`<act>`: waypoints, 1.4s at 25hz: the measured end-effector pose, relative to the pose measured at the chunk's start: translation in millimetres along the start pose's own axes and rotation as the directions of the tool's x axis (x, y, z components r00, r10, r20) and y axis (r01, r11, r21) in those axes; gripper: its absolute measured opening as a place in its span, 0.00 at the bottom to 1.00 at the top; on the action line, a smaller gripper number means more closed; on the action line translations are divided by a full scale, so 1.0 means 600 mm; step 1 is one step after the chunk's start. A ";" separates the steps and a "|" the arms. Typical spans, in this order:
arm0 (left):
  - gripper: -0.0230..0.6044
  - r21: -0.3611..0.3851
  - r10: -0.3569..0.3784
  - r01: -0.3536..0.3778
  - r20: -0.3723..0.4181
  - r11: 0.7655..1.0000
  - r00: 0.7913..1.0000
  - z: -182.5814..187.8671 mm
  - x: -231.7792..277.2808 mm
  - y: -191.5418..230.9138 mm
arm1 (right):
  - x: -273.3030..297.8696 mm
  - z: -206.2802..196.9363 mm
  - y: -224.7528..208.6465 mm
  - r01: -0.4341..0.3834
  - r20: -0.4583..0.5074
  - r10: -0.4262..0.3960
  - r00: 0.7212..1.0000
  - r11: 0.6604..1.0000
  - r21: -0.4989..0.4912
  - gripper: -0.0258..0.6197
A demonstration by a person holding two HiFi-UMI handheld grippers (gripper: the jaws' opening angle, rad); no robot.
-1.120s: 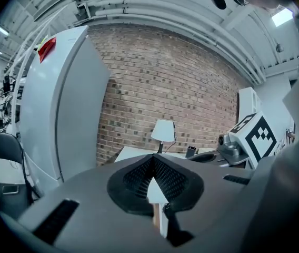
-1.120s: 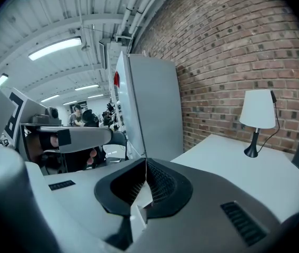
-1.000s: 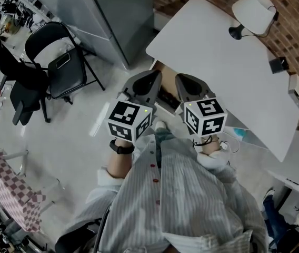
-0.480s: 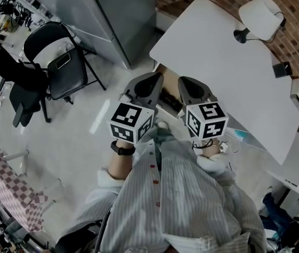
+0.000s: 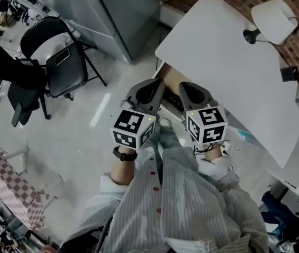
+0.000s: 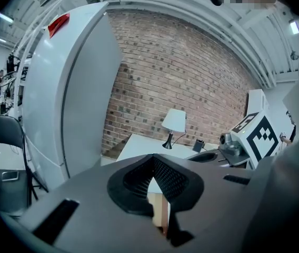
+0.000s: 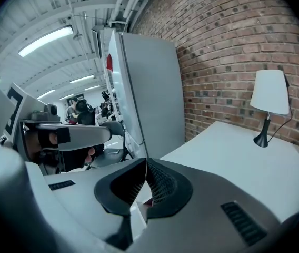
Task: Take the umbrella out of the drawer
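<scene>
Holding both tools side by side, we have the left tool [image 5: 148, 90] and the right tool [image 5: 191, 93] clenched, pads meeting with nothing between them. Just below their tips the drawer [image 5: 166, 77] stands open under the edge of the white bench [image 5: 218, 51]. Between the tools a dark sliver in the drawer looks like the umbrella [image 5: 169, 100]; the tools cover so much that we cannot tell its long axis or heading. Each tool's cube [image 5: 133, 126] bears square black-and-white markers. The red tag [image 6: 58, 23] on the grey cabinet [image 6: 60, 88] left of the left tool is too small to read.
</scene>
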State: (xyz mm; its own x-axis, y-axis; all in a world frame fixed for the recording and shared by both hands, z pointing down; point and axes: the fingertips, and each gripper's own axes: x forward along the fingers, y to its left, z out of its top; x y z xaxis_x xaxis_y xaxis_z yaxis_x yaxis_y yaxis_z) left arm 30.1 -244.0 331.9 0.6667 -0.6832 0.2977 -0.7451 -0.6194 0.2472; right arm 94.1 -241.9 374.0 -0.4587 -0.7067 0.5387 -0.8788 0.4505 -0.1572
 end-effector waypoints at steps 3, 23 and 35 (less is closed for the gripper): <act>0.05 -0.016 0.009 -0.009 -0.012 1.000 1.000 -0.020 0.010 0.017 | 0.023 -0.016 0.000 -0.006 -0.023 0.006 1.000 1.000 0.000 0.09; 0.05 -0.093 0.075 -0.081 -0.069 0.992 0.995 -0.236 0.044 0.089 | 0.153 -0.219 -0.016 0.000 -0.132 -0.003 0.991 1.000 -0.017 0.09; 0.05 -0.167 0.092 -0.112 -0.121 0.980 0.988 -0.407 0.067 0.138 | 0.246 -0.384 -0.036 -0.016 -0.204 0.020 0.979 1.000 0.023 0.10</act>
State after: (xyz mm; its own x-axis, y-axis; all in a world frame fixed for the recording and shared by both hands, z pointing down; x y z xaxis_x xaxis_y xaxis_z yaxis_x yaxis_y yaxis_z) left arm -8.7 -228.3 589.3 0.5886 -0.6857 0.4282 -0.8069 -0.4661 0.3627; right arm 75.6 -229.9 647.7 -0.4400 -0.5713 0.6929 -0.8741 0.4493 -0.1846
